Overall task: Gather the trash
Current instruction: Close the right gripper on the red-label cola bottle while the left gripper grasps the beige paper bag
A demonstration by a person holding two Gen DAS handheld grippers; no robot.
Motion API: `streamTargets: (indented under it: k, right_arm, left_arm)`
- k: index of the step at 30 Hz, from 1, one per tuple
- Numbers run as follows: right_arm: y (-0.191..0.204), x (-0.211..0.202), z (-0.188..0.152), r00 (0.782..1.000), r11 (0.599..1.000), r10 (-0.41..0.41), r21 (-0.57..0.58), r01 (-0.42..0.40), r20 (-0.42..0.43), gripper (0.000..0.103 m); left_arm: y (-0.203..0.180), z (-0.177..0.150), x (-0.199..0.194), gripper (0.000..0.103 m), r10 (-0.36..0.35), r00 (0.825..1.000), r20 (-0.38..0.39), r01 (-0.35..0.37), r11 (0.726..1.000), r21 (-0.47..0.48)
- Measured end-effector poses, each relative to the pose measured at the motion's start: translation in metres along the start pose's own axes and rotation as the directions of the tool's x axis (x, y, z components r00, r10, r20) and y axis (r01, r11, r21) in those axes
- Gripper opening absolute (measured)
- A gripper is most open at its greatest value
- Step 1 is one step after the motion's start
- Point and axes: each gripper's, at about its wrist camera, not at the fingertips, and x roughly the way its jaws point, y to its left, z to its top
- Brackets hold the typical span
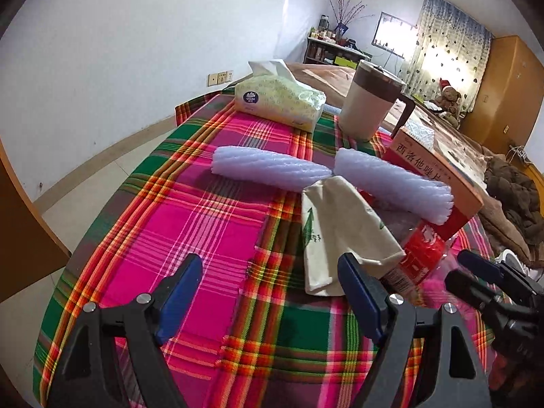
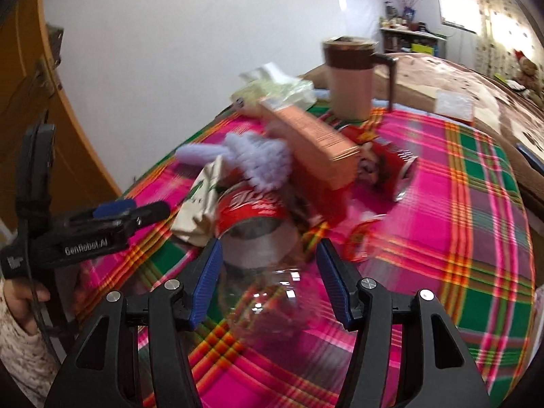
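Trash lies on a plaid tablecloth (image 1: pixel 210 217): two white foam net sleeves (image 1: pixel 268 166) (image 1: pixel 394 180), a crumpled beige paper bag (image 1: pixel 336 227), an orange box (image 1: pixel 438 166) and a clear plastic bottle with a red label (image 2: pixel 251 214). My left gripper (image 1: pixel 272 292) is open and empty, just short of the paper bag. My right gripper (image 2: pixel 268 268) is open, its jaws either side of the bottle's clear end. The right wrist view is blurred. A crushed red can (image 2: pixel 391 166) lies behind the box (image 2: pixel 312 139).
A tissue pack (image 1: pixel 282 102) and a beige lidded jug (image 1: pixel 367 102) stand at the table's far end. A bed (image 1: pixel 476 156) lies to the right. The left gripper shows in the right wrist view (image 2: pixel 129 214).
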Motion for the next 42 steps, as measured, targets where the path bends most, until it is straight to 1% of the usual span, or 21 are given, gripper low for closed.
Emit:
streamTargets:
  k: [7,11,12,13,14,17,22,28,30,33,36,38,39,40,42]
  right_arm:
    - [0.006,0.012,-0.001,0.998,0.999,0.043,-0.029,-0.044,-0.050,0.060]
    - [0.005,0.010,-0.001,0.996,0.998,0.050,-0.031,-0.052,-0.071,0.060]
    - [0.004,0.009,-0.001,0.996,0.999,0.047,-0.022,-0.049,-0.071,0.060]
    - [0.003,0.008,-0.002,0.997,0.999,0.042,-0.022,-0.044,-0.072,0.060]
    - [0.004,0.006,-0.004,0.997,0.999,0.031,-0.032,-0.033,-0.072,0.060]
    - [0.002,-0.001,-0.007,0.998,0.999,-0.007,-0.043,0.004,-0.070,0.060]
    - [-0.012,-0.010,-0.013,0.997,0.999,-0.034,-0.007,0.033,-0.067,0.060]
    - [-0.022,-0.023,-0.023,0.994,0.996,-0.090,-0.001,0.090,-0.059,0.060]
    - [-0.029,-0.027,-0.027,0.994,0.995,-0.097,0.025,0.099,-0.054,0.060]
    - [-0.036,-0.031,-0.030,0.993,0.992,-0.111,0.056,0.114,-0.047,0.060]
    - [-0.042,-0.033,-0.032,0.992,0.990,-0.120,0.077,0.122,-0.038,0.060]
    - [-0.044,-0.035,-0.034,0.991,0.988,-0.129,0.086,0.131,-0.029,0.060]
    - [-0.045,-0.035,-0.034,0.991,0.987,-0.133,0.088,0.135,-0.026,0.060]
    - [-0.045,-0.036,-0.035,0.990,0.986,-0.137,0.088,0.139,-0.023,0.060]
    - [-0.045,-0.038,-0.037,0.990,0.986,-0.143,0.089,0.144,-0.019,0.060]
  left_arm:
    - [0.002,0.007,0.009,0.083,-0.029,0.999,-0.014,0.029,0.999,-0.013]
    - [0.001,0.014,0.016,0.083,-0.066,0.998,-0.024,0.065,0.997,-0.042]
    - [0.000,0.016,0.017,0.084,-0.085,0.996,-0.023,0.084,0.995,-0.053]
    - [-0.002,0.018,0.019,0.088,-0.104,0.994,-0.024,0.103,0.993,-0.058]
    - [-0.004,0.019,0.021,0.088,-0.118,0.993,-0.032,0.116,0.992,-0.059]
    - [-0.012,0.021,0.027,0.088,-0.135,0.990,-0.045,0.133,0.990,-0.050]
    - [-0.020,0.021,0.039,0.088,-0.154,0.985,-0.073,0.149,0.986,-0.073]
    - [-0.036,0.025,0.050,0.089,-0.162,0.982,-0.094,0.157,0.986,-0.057]
    - [-0.039,0.025,0.057,0.089,-0.143,0.983,-0.114,0.137,0.989,-0.063]
    - [-0.046,0.023,0.061,0.089,-0.116,0.987,-0.115,0.111,0.993,-0.046]
    - [-0.051,0.023,0.061,0.089,-0.113,0.987,-0.111,0.110,0.993,-0.037]
    - [-0.054,0.021,0.063,0.088,-0.093,0.989,-0.113,0.092,0.996,-0.016]
    - [-0.056,0.020,0.062,0.086,-0.083,0.991,-0.108,0.082,0.997,-0.012]
    - [-0.057,0.019,0.062,0.079,-0.079,0.991,-0.106,0.079,0.997,-0.006]
    - [-0.058,0.018,0.061,0.071,-0.072,0.992,-0.107,0.071,0.997,-0.004]
